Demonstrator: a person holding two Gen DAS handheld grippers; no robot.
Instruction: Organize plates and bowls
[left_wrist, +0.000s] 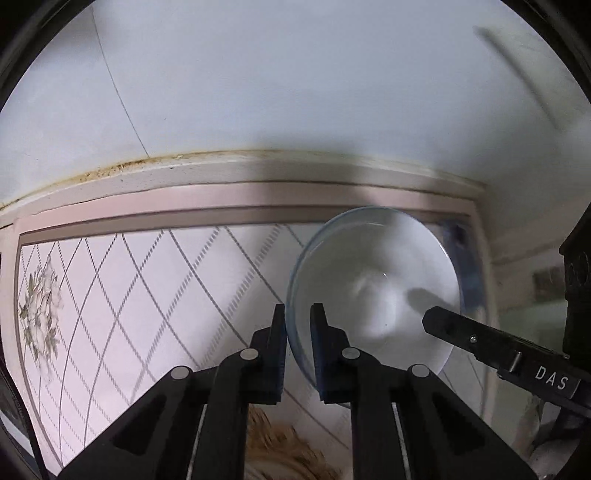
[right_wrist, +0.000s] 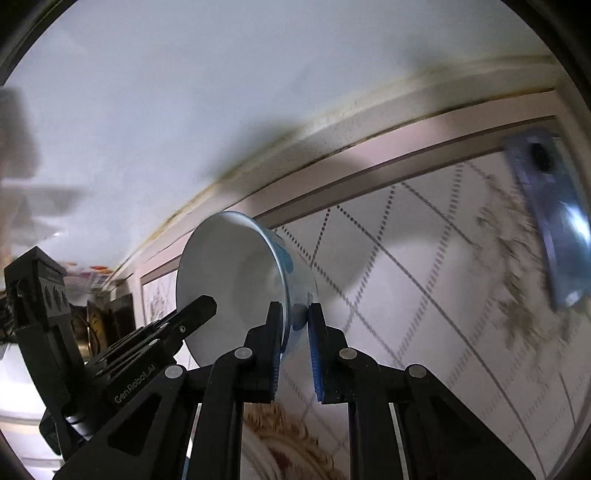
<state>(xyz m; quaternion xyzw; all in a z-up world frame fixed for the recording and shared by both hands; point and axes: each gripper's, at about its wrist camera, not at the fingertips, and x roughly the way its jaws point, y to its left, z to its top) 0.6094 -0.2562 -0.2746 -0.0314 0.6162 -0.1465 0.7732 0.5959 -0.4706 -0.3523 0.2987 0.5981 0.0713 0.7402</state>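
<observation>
Two grippers hold one white bowl (left_wrist: 373, 288) with a blue rim up in the air above the patterned surface (left_wrist: 147, 295), close to the wall. Our left gripper (left_wrist: 298, 321) has its jaws closed on the near rim, and our right gripper (right_wrist: 295, 321) pinches the other side. We think we are carrying it; next we must find its spot and lower it gently together.

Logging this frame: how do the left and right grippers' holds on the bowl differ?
The left gripper pinches one side of the bowl at its rim; the right gripper pinches the opposite side. In its own view, the left gripper's right-hand finger sits inside the bowl; the right gripper's left-hand finger does. Shared: both jaws are shut on the same tilted white bowl.
</observation>
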